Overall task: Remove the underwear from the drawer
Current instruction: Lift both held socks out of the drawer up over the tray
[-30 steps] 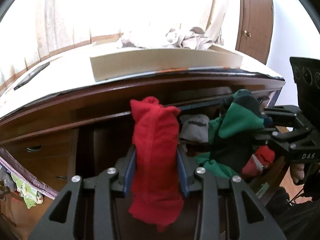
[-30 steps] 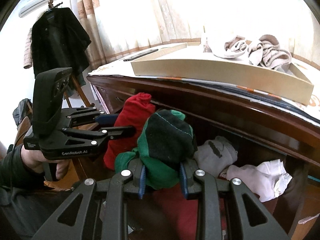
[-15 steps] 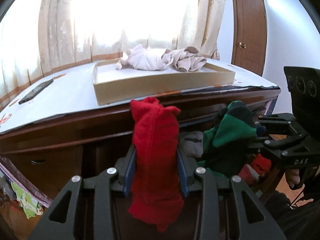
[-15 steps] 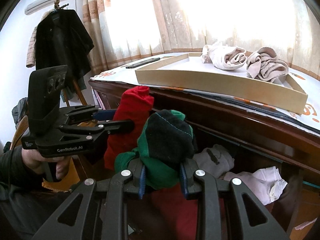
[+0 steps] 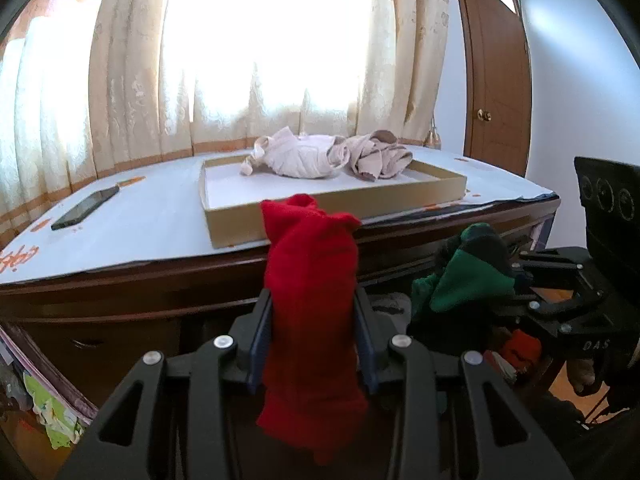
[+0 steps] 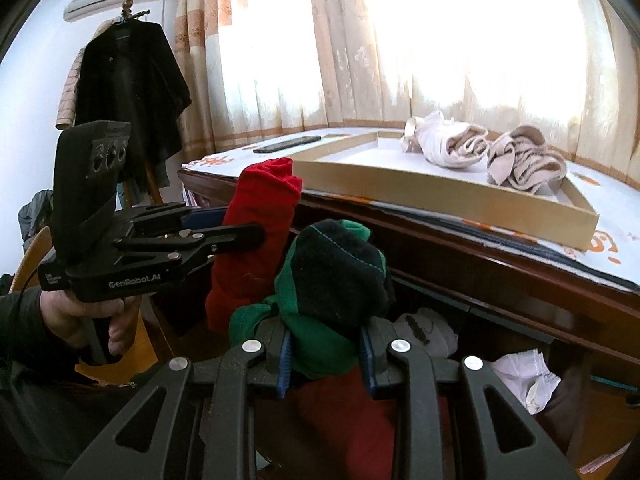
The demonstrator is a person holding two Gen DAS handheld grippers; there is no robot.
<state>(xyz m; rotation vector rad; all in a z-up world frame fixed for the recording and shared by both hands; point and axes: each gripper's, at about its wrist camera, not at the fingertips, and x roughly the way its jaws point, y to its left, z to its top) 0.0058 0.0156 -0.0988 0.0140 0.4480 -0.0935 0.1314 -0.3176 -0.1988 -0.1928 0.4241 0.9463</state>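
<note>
The left claw (image 5: pixel 312 344) pinches a red bundle of underwear (image 5: pixel 310 300) and the right claw (image 6: pixel 324 354) pinches a green and black bundle (image 6: pixel 330 280), both held up in front of the open drawer (image 6: pixel 520 344) — each hangs loose below the pads, so a sagging fold could slip out or drag on the drawer front. The two bundles sit close, and a tangle looks possible. Ahead, the counter (image 5: pixel 140 232) edge juts over the drawer — on it a shallow cardboard box (image 5: pixel 320 208) with pale rolled clothes (image 5: pixel 304 156) and a phone (image 5: pixel 84 209).
</note>
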